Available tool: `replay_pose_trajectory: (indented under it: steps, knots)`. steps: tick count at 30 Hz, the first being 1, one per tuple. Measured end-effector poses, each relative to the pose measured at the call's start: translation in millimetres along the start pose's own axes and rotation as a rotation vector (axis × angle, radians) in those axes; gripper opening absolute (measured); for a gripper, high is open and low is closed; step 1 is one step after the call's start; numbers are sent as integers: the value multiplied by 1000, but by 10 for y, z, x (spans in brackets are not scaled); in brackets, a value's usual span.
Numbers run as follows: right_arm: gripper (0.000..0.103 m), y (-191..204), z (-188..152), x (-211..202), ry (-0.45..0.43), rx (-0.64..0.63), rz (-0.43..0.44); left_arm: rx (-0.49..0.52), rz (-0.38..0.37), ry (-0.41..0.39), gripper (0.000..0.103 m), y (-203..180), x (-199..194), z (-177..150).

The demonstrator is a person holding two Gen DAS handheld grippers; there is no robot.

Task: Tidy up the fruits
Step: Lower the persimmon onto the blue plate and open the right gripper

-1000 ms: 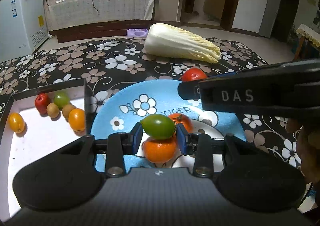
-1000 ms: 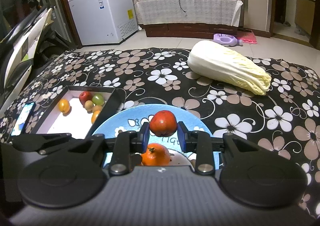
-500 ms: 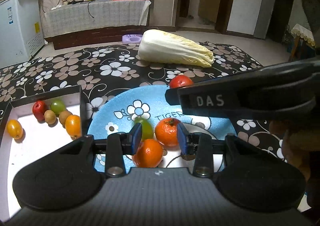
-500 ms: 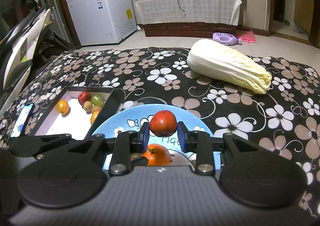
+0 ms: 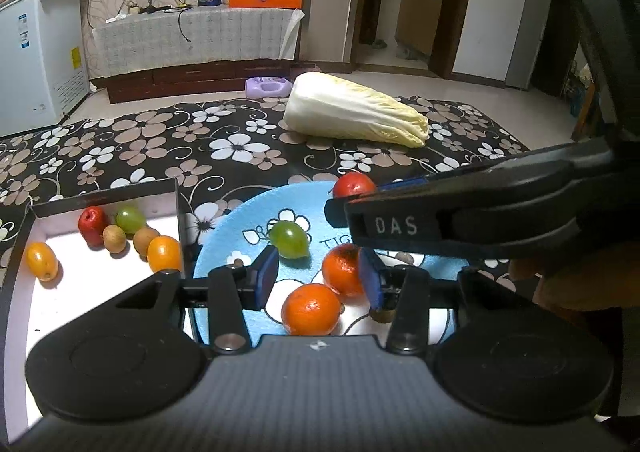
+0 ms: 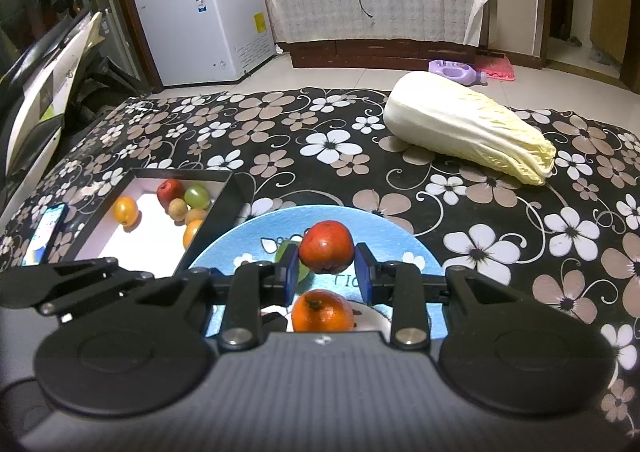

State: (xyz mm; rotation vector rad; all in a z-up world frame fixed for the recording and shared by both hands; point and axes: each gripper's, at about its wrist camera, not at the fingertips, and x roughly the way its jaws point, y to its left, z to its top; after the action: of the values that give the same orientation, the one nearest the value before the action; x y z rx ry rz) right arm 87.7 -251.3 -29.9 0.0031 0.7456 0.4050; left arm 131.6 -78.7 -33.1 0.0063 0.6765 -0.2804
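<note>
A counter (image 6: 280,156) is covered by a black cloth printed with flowers; a blue plate (image 6: 384,218) is set beside a black-rimmed white tray (image 6: 136,228); a napa cabbage (image 6: 468,132) is laid farther back; a phone (image 6: 46,232) is seen beside the tray.

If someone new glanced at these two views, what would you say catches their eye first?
Probably the red fruit pinched in the right tool, held above the blue plate. Next, the big napa cabbage lying alone on the flowered cloth behind the plate. Then the open left tool over two oranges and a green fruit on the plate, with the fruit box to its left.
</note>
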Motion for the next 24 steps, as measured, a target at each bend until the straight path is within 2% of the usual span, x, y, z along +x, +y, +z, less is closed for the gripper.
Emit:
replay_pose_trajectory:
  steps: [24]
  knots:
    - [33,94,-50,323,73,-5,-13,13,2,4,57,100,-115,-35]
